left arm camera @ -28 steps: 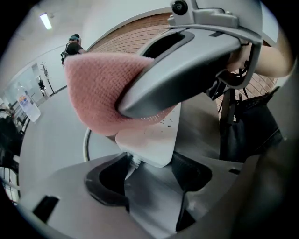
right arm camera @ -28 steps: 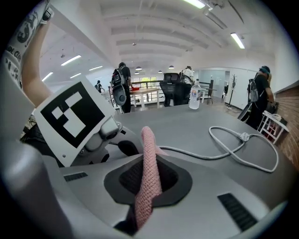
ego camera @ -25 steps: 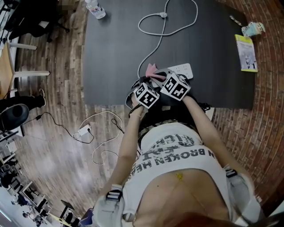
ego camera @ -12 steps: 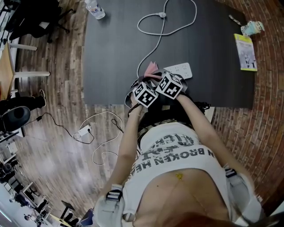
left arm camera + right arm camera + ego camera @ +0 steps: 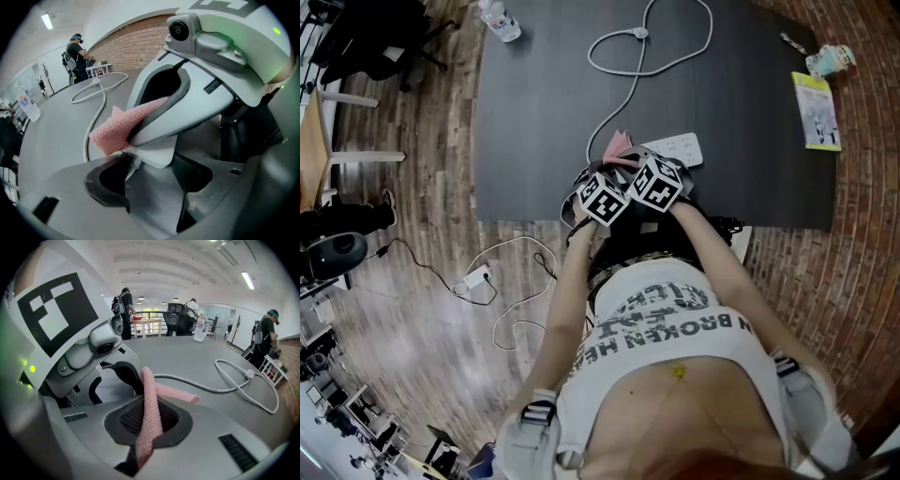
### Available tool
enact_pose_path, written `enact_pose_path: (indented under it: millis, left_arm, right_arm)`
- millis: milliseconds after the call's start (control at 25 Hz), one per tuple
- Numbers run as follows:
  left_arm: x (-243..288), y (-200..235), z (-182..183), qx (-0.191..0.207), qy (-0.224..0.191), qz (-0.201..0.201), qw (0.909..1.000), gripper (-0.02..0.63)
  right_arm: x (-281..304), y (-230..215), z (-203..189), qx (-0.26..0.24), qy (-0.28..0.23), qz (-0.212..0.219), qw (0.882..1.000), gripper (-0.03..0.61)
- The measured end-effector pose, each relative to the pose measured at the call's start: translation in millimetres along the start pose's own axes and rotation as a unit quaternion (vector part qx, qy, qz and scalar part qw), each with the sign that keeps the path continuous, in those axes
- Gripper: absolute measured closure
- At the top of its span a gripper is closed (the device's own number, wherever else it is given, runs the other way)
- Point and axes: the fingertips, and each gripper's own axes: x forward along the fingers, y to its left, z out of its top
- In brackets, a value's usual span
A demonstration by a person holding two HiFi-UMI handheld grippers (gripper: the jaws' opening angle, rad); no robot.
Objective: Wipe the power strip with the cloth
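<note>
The right tool (image 5: 149, 425) is clamped on the pink cloth (image 5: 151, 399), pressing it against the cord end of the white strip (image 5: 680, 148) near the front edge of the dark tabletop (image 5: 534, 112). The left tool (image 5: 151, 180) grips that end of the strip, beside its cord (image 5: 93, 124).

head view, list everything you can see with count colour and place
dark grey table: one, grey, upper middle
white plastic power strip: one, white, near the table's near edge
white cable with plug: one, white, looping toward the far side
pink knitted cloth: one, pink, at the strip's left end
clear plastic water bottle: one, clear, table's far left corner
yellow-green booklet: one, table's right edge
white adapter with cords: one, white, on the wooden floor, left
left gripper: one, white-grey, shut on the strip's end
right gripper: one, white-grey, shut on the cloth
</note>
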Motion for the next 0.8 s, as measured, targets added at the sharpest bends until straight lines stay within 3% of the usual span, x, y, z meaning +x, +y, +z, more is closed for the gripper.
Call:
enact_pose_path:
  millis: [800]
  left_arm:
    - [-1.9, -1.5, -1.3, -0.001, 0.0, -0.002, 1.0, 0.333]
  right_arm:
    - [-25.5, -27.3, -28.4, 0.04, -0.001, -0.032, 0.999, 0.561]
